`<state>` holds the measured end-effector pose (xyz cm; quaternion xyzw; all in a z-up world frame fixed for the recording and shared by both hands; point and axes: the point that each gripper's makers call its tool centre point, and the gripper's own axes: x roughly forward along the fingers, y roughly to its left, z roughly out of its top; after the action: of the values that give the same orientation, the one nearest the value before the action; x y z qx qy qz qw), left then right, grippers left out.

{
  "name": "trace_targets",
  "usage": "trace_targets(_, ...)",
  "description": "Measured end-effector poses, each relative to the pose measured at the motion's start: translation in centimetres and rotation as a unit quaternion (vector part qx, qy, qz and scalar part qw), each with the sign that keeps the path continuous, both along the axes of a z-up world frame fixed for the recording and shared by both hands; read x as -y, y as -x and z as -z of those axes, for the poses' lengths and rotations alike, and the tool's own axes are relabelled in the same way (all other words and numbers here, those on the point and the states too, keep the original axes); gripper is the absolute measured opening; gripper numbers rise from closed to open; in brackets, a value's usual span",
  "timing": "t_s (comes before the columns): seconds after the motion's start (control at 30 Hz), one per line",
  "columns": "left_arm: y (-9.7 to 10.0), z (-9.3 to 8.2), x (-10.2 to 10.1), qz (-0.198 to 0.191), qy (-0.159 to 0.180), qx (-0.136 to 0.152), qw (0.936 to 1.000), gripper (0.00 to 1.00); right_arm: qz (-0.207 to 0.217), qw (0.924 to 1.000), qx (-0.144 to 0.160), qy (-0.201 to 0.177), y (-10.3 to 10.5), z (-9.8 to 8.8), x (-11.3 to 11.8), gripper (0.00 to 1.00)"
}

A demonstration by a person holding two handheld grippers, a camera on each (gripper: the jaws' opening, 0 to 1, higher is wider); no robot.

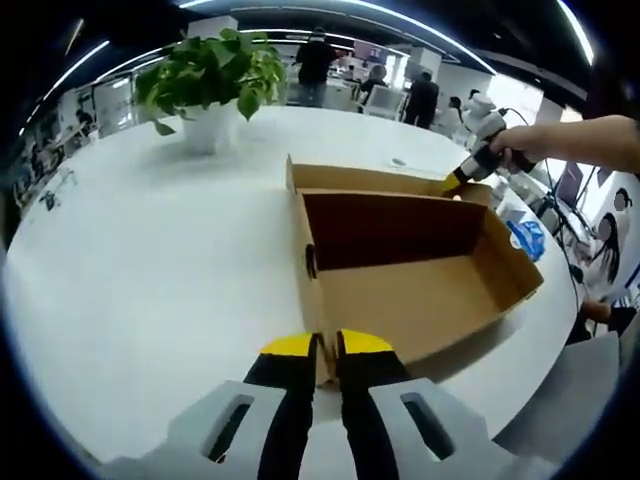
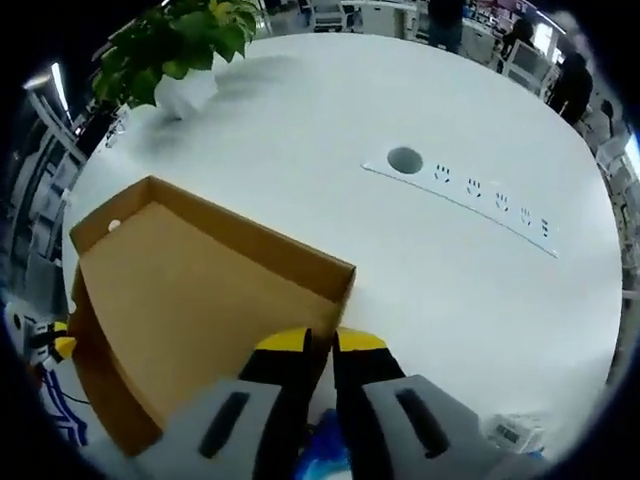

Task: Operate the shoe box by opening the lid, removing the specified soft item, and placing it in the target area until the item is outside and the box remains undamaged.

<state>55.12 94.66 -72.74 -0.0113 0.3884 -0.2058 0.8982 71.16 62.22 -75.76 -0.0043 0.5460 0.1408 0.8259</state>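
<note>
Left gripper (image 1: 327,345) at 6 o'clock in left gripper view, yellow-tipped jaws pinched together on the near wall edge of the shoe box (image 1: 410,290). Box sits open on the white table (image 1: 140,260); interior looks bare cardboard, no soft item visible inside. Oval finger hole on the box's 9 o'clock end wall. Lid flap stands up along the far side, approx 12 o'clock of the box.

Right gripper (image 1: 452,182) enters left gripper view at 2 o'clock, held by a hand (image 1: 520,150), tips touching the far lid edge near the corner.

Right gripper view: right gripper (image 2: 320,345) at 6 o'clock, jaws nearly closed w/ thin gap, right at the lid (image 2: 190,290) edge; looks clamped on it but contact is partly hidden, can't fully confirm. Lid panel spreads toward 9 o'clock, small hole near its far corner. Left gripper's yellow tip (image 2: 62,347) peeks in at 9 o'clock.

Potted plant (image 1: 212,75) at 11 o'clock on the table, well apart from the box. Power strip (image 2: 470,200) w/ round port at 2 o'clock in right gripper view. Blue-white packet (image 1: 527,238) just beside the box's 3 o'clock end. People standing in bkgd.
</note>
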Motion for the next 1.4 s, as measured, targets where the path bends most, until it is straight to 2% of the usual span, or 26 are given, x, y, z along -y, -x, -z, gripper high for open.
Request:
trace_targets(0.3,0.0,0.0,0.1,-0.005,0.007,0.002,1.0,0.05,0.016,0.9998,0.013,0.0,-0.2,-0.9,0.0,0.03)
trace_targets(0.5,0.0,0.0,0.1,-0.001,0.001,0.002,1.0,0.05,0.017,0.9993,0.032,-0.003,-0.3,-2.1,0.1,0.03)
trace_targets(1.1,0.0,0.0,0.1,-0.004,0.0,0.004,1.0,0.05,0.033,0.9952,0.086,-0.031,-0.5,-6.6,0.0,0.01)
trace_targets(1.4,-0.1,0.0,0.1,-0.004,-0.001,0.007,1.0,0.05,0.038,0.9909,0.118,-0.051,-0.2,-9.7,-0.5,0.0)
